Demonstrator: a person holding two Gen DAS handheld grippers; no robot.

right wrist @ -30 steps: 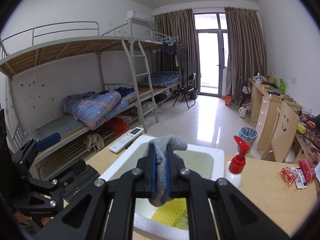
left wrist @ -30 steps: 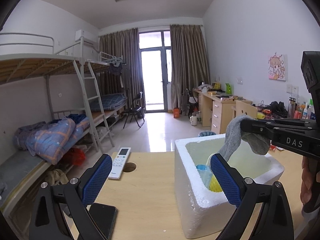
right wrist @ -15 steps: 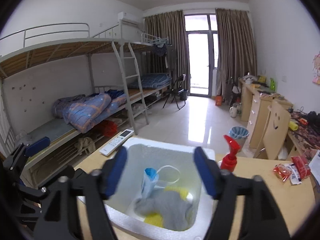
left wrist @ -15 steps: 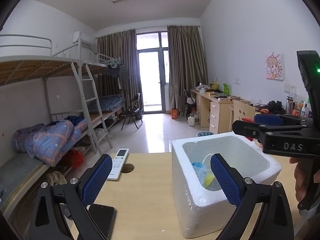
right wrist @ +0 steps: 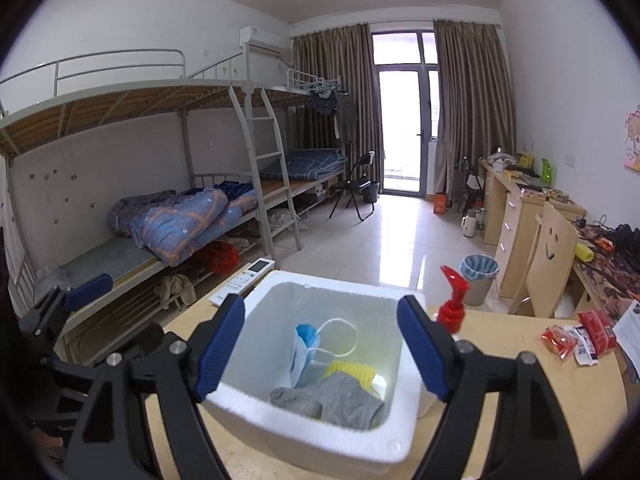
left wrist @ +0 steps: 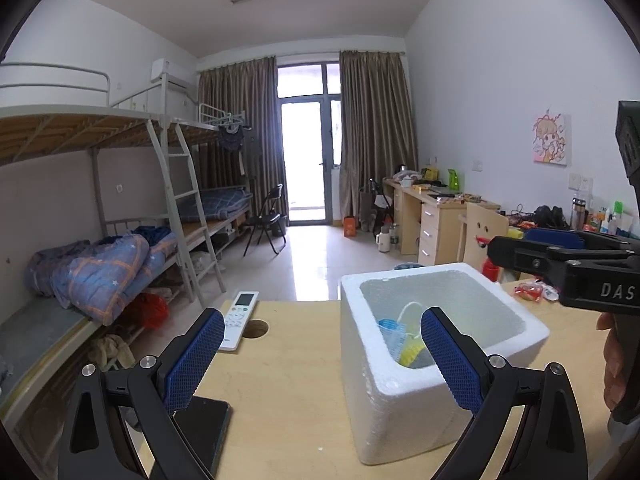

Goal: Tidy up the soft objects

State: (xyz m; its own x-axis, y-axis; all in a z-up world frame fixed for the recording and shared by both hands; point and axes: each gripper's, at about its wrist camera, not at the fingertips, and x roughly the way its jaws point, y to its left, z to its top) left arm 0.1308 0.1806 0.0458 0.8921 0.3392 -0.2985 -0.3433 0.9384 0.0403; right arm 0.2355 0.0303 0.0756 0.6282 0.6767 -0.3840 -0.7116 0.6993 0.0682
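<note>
Right gripper (right wrist: 320, 344) spread wide, empty, above the foam box (right wrist: 308, 436) (release height). Grey sock (right wrist: 332, 400) inside atop the yellow cloth (right wrist: 352, 370), beside the face mask (right wrist: 306, 346). Left gripper (left wrist: 320, 356) also agape, idle.

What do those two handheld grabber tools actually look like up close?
Each gripper is a black plastic frame of angular struts joined by silver bolts. The left gripper and right gripper both end in two fingers faced with blue textured pads. Seen from the left view, the right gripper's side carries white letters "DAS". No cables or sleeves show.
</note>
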